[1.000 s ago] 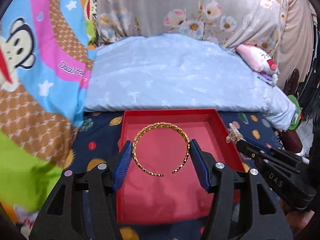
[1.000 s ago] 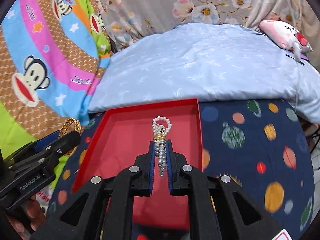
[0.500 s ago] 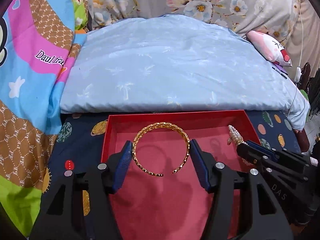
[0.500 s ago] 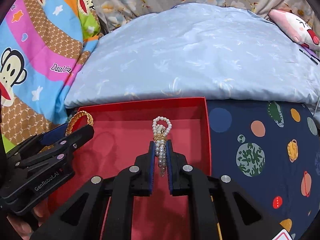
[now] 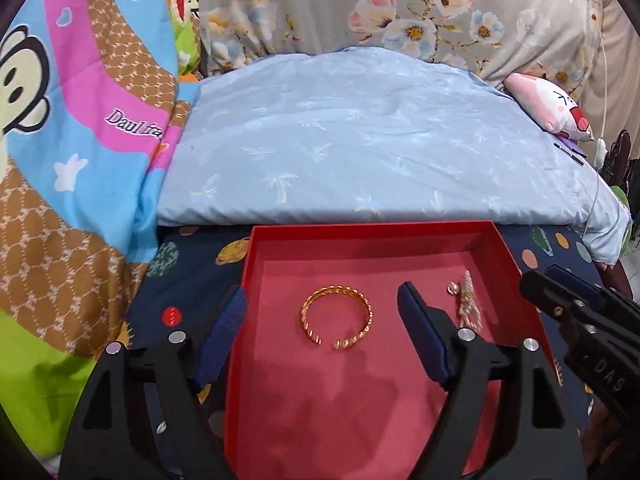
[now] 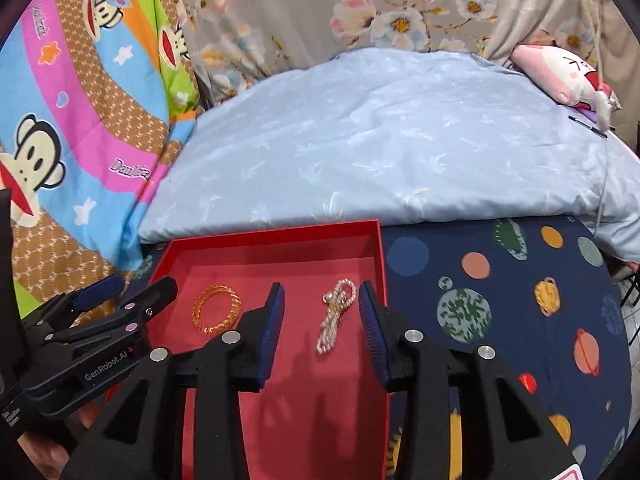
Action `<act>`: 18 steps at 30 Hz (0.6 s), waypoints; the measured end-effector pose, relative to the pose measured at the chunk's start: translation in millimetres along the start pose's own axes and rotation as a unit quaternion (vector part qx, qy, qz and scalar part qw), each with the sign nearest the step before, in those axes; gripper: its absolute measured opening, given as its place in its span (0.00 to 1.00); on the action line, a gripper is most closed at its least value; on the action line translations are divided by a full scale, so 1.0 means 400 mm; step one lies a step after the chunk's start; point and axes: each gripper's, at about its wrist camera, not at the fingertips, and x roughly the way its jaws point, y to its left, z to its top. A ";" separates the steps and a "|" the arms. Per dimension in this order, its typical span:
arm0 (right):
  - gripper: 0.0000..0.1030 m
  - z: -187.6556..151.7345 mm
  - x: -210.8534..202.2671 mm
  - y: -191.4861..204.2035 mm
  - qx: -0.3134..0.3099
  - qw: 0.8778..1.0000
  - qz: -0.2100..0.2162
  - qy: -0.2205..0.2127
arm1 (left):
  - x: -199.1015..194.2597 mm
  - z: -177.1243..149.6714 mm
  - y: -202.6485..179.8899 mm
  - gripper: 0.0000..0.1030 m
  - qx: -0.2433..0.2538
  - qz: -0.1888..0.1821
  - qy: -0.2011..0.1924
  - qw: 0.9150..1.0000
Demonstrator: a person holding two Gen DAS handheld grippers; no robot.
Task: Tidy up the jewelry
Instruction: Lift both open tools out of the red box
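Note:
A gold open bangle [image 5: 337, 317] [image 6: 217, 309] lies flat on the floor of the red box [image 5: 372, 230] [image 6: 272, 236]. My left gripper [image 5: 322, 330] is opening around it, its blue pads well clear of the metal. To the right in the same box lies a string of pearls [image 6: 335, 316] [image 5: 466, 304]. My right gripper [image 6: 321, 330] is opening too, with the pearls resting between its pads, untouched. Each gripper shows at the edge of the other's view, the left one [image 6: 100, 304] and the right one [image 5: 568, 300].
The red box sits on a dark blue sheet with planet prints [image 6: 500, 300]. A pale blue quilt [image 5: 360, 152] rises just behind it. A bright cartoon monkey blanket [image 5: 72, 140] lies to the left, and a pink plush toy [image 5: 552, 112] at the far right.
Both grippers have opened. The bangle left the left pads and now lies in the box. The pearls dropped from the right pads onto the box floor.

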 end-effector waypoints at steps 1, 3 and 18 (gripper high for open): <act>0.37 -0.013 -0.021 0.000 0.001 1.000 -0.001 -0.003 | -0.019 -0.010 0.002 0.73 -0.001 0.002 -0.004 1.000; 0.37 -0.037 -0.052 0.004 0.004 1.000 -0.002 -0.005 | -0.067 -0.034 0.004 0.73 -0.001 0.008 -0.012 1.000; 0.37 -0.339 -0.321 0.014 0.020 1.000 -0.007 0.015 | -0.333 -0.264 0.012 0.74 -0.020 0.017 -0.014 1.000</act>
